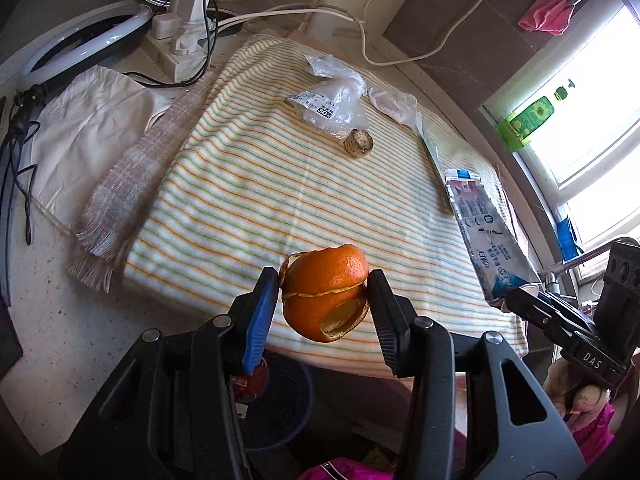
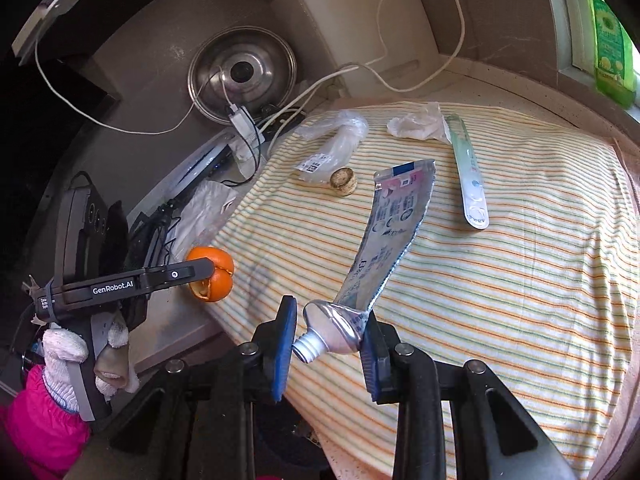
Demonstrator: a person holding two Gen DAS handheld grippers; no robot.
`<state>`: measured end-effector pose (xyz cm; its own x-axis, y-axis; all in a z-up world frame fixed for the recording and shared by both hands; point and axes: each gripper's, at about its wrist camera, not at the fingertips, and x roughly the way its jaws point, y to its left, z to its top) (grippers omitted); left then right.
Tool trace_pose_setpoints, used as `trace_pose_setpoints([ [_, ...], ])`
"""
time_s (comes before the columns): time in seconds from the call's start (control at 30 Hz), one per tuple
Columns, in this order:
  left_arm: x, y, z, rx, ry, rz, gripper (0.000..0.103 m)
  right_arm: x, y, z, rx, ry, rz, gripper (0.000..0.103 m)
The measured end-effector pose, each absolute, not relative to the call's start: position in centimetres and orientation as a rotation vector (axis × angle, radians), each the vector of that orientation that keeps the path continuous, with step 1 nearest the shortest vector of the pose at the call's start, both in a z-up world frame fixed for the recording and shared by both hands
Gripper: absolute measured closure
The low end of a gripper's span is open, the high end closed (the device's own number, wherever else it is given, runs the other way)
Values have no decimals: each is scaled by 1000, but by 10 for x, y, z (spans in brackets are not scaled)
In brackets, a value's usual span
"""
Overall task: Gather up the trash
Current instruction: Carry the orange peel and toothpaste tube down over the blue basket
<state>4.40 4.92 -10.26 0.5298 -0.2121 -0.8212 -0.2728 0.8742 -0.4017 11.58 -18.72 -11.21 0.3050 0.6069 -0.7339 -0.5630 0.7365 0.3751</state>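
**Peel and tube held off the cloth**

The left claw grips an orange peel, curled ball-like with a pale split round its middle, above the near edge of the striped cloth. The right claw pinches a squeezed silver tube at its shoulder; the capless threaded neck points down-left, the flat crimped tail slanting up and away. On the cloth lie a plastic bag, a cork and a wrapper.
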Motion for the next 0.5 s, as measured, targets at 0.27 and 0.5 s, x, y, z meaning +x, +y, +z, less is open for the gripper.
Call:
trace_pose_setpoints([
  [0.27, -2, 58, -105, -532, 1027, 53, 56, 70, -178, -98, 44, 1000, 838, 74],
  [0.5, -47, 65, -116, -545, 1040, 62, 56, 16, -164, -97, 26, 1034, 891, 74],
])
